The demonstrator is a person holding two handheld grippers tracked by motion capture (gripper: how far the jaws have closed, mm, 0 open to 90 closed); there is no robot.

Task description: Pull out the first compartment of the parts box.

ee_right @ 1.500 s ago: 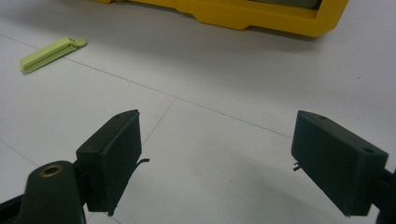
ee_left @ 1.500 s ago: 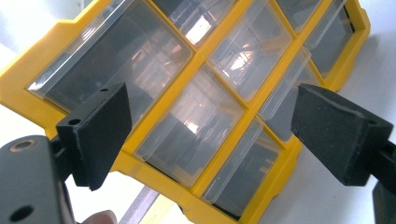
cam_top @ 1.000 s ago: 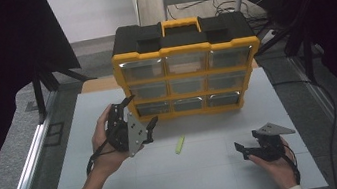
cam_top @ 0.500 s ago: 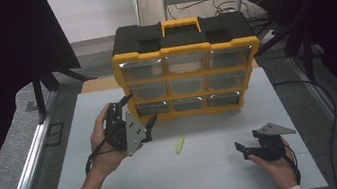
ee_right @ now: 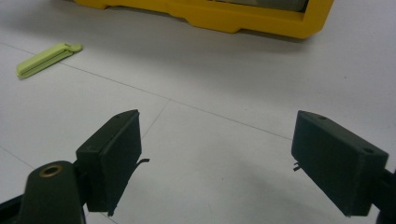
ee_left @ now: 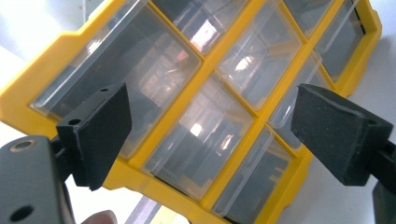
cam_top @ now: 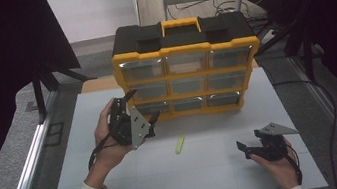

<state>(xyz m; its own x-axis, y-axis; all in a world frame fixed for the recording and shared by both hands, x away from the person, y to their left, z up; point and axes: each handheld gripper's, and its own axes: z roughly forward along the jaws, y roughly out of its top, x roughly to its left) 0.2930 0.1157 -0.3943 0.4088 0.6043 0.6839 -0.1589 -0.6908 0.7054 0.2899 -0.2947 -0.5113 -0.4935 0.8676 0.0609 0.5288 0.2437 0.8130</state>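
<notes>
High view: left gripper [cam_top: 141,109] held up just in front of the organizer [cam_top: 186,66], at its lower-left drawers, jaws wide, nothing between them. Right gripper [cam_top: 244,148] low over the mat [cam_top: 209,179] near its right front, jaws wide, empty. Green clip [cam_top: 179,145] lies flat between the grippers, long axis running near-to-far, bare mat all round it.

The left gripper [cam_top: 140,106] is raised, fingers [ee_left: 100,133] spread wide; the right gripper [cam_top: 245,149] sits low, also wide apart.
</notes>
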